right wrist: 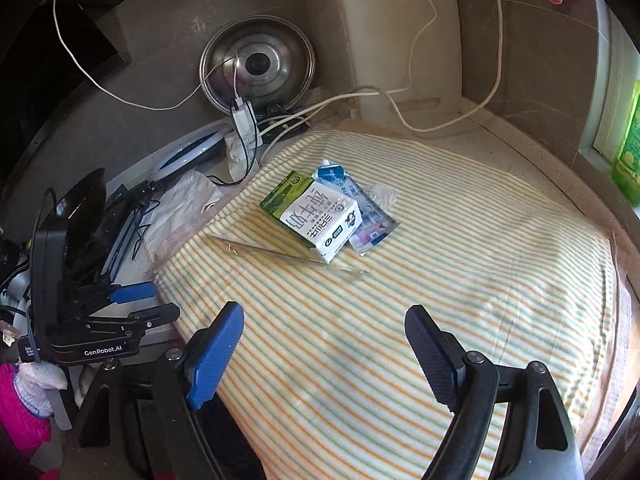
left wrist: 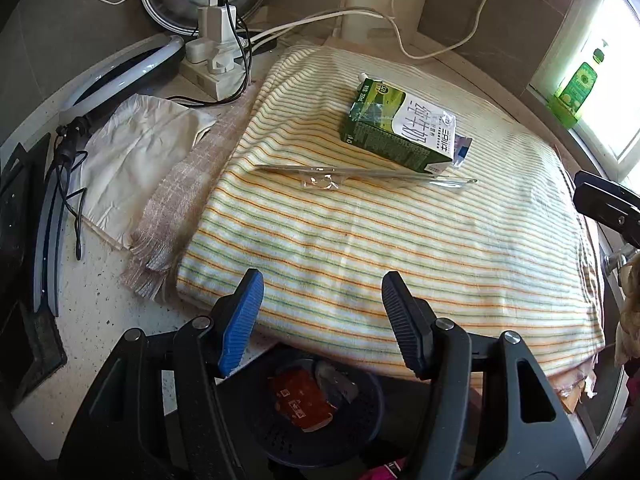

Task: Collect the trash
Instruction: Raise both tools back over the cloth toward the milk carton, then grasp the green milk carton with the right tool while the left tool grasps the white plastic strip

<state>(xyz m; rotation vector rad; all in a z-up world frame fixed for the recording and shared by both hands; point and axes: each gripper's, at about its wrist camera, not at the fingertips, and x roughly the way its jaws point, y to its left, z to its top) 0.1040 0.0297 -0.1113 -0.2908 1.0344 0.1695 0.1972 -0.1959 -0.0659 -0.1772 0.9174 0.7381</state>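
Both my left gripper [left wrist: 322,304] and right gripper [right wrist: 324,344] have released, empty fingers. I think the milk carton [right wrist: 310,218], mid-frame, should go next into the bin [left wrist: 320,412].

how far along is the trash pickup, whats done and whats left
Partly done: an orange wrapper and a grey scrap already lie in the dark bin below the left gripper. Nothing is in hand; the left gripper and right gripper are both open and empty. Left on the striped cloth: the milk carton, a clear plastic sleeve and a blue packet.
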